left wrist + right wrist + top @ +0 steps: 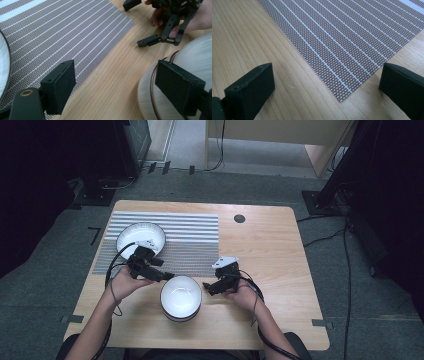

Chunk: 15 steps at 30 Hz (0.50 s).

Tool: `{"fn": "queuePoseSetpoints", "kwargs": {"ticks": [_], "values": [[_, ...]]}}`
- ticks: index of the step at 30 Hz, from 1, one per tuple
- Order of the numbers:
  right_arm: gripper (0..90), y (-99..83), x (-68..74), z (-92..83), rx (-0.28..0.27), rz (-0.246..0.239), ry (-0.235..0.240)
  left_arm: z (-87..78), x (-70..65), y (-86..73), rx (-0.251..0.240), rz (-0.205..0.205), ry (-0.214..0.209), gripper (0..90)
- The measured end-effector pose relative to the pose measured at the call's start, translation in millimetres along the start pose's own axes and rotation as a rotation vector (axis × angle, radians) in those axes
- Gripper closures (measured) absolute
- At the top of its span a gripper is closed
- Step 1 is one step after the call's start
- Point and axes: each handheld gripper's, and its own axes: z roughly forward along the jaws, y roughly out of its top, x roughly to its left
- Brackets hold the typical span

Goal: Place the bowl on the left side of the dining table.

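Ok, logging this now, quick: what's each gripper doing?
Left gripper: open, one jaw at the bowl, not gripping.
Right gripper: open, holding nothing.

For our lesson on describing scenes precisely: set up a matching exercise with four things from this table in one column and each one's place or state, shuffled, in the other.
Things:
1. near bowl
2. far bowl
3. placemat
4. left claw

Places or states:
A. striped, lying flat on the table's far left part
B. open, next to a bowl's rim
C. on the bare wood between the two hands
D. resting on the mat's left part

Pairs: 1-C, 2-D, 3-A, 4-B
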Motion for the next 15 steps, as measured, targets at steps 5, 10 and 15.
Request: {"fn": "queuePoseSetpoints", "kwargs": {"ticks": [5,10,15], "values": [[0.0,0.0,0.0,0.0,0.0,0.0,0.0,-1.9,-4.5,2.4,0.007,-0.004,-0.001,16.9],[0.0,0.1,0.0,0.0,-0.001,0.0,0.0,-7.4,-8.8,5.0,-0.002,-0.001,0.009,17.0],[0.0,0.0,-0.1,0.0,0.0,0.0,0.0,-12.3,-11.2,6.8,-0.015,0.0,0.009,17.0]]}}
